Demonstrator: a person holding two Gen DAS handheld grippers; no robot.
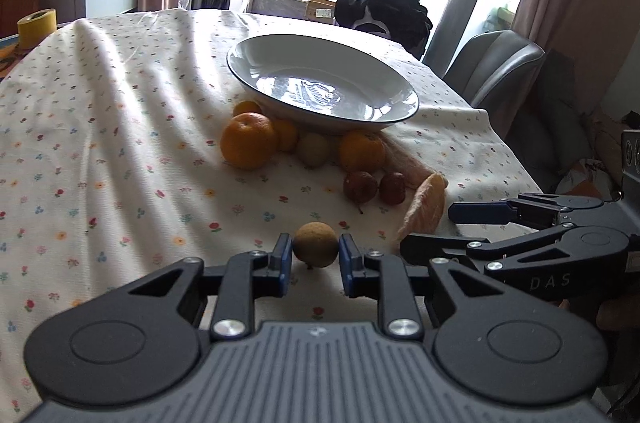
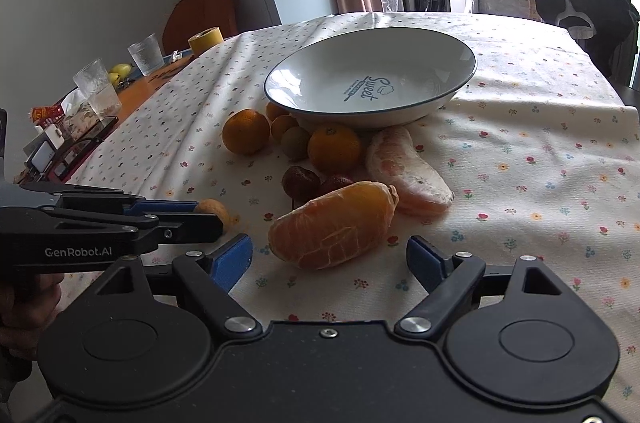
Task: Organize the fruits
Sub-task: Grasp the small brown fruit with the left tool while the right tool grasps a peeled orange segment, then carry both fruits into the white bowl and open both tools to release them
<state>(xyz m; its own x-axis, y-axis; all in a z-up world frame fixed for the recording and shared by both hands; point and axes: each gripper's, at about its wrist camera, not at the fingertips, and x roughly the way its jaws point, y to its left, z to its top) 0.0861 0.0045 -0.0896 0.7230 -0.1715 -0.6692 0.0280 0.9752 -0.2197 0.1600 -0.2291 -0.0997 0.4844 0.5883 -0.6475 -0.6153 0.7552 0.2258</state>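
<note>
A small brown round fruit (image 1: 315, 244) rests on the flowered tablecloth between the blue pads of my left gripper (image 1: 315, 257), which is shut on it. My right gripper (image 2: 330, 259) stands wide open just short of a peeled orange half (image 2: 332, 227), with a pad on either side. Behind it lie a peeled pink pomelo segment (image 2: 404, 171), two dark red fruits (image 2: 300, 181), whole oranges (image 2: 246, 131) and a pale round fruit (image 2: 295, 142). These crowd the near side of an empty white plate (image 2: 472, 63) marked "Sweet". In the left wrist view the right gripper (image 1: 428, 227) reaches in from the right.
The tablecloth (image 1: 100, 143) is wrinkled on the left. Beyond its left edge stand two glasses (image 2: 98, 87), a yellow tape roll (image 2: 206, 39) and small clutter. A grey chair (image 1: 496, 63) and a black garment (image 1: 384, 7) are at the far right.
</note>
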